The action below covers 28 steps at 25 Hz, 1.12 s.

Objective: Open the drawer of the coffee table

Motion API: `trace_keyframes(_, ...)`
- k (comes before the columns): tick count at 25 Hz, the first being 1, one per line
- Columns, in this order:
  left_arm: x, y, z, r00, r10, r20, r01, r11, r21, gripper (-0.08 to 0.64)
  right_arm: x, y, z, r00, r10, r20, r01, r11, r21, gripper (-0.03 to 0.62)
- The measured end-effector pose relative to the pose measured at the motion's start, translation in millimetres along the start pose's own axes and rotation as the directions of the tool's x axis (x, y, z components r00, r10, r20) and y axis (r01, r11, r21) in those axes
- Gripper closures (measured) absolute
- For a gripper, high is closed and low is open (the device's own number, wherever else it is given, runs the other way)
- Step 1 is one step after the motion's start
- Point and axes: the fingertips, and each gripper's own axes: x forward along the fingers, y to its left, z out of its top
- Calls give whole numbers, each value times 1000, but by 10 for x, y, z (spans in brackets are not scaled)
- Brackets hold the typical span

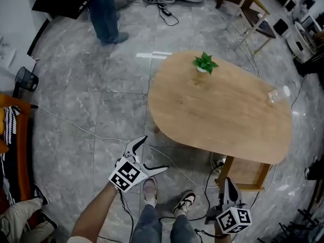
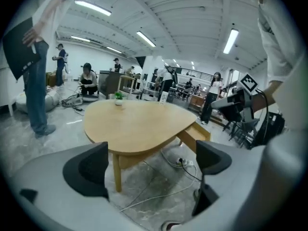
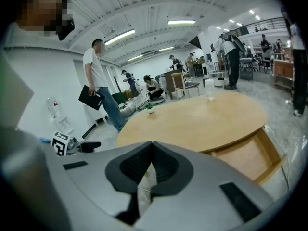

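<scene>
From the head view, the drawer (image 1: 247, 172) hangs under the near right end of the coffee table (image 1: 217, 110), and it looks already slid out toward me. My left tongs (image 1: 154, 154) are spread wide with nothing in them, off the surface's near left edge. My right tongs (image 1: 228, 181) are pressed together just before the drawer. A potted plant (image 1: 204, 64) and a clear glass (image 1: 277, 94) stand on the surface, well apart. A power strip (image 1: 218, 162) with trailing cable lies on the floor beside the drawer, near my shoes (image 1: 149, 190).

In the left gripper view, my left tongs (image 2: 150, 165) frame only floor and cable (image 2: 184, 162). The drawer (image 2: 196, 131) juts out at the right as an open wooden box. I judge it stiff, fairly light and smooth-sliding. I see no handle, so I would pinch the top edge of its front board.

In the right gripper view, my right tongs (image 3: 151, 165) are closed on nothing. The drawer (image 3: 243, 155) sits low at the right, its bare inside showing. The cable underfoot is what I would mind most.
</scene>
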Motion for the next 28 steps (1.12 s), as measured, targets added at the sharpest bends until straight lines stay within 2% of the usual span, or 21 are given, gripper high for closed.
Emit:
trace_keyframes(3, 272, 126, -309, 997, -70, -29, 71, 997, 28, -11, 81, 55, -360, 999, 10, -46, -10, 1000, -1, 592)
trace_keyframes(6, 467, 267, -573, 994, -103, -48, 105, 993, 48, -11, 152, 48, -667, 996, -15, -89, 15, 1000, -6, 592)
trace_keyframes(12, 863, 394, -890, 985, -162, -67, 168, 981, 99, 2, 301, -63, -1007, 988, -67, -136, 76, 995, 58, 592)
trace_keyframes(17, 1127, 430, -974, 973, -208, -104, 225, 957, 183, 12, 321, -115, -1229, 979, -101, -177, 114, 991, 66, 592)
trace_keyframes(23, 1176, 515, -935, 973, -220, -71, 230, 953, 200, 88, 416, -84, -1323, 974, -108, -198, 124, 990, 70, 592)
trace_keyframes(28, 1252, 588, -909, 971, -229, -70, 239, 950, 199, 121, 543, 12, -1288, 973, -108, -204, 125, 989, 75, 592)
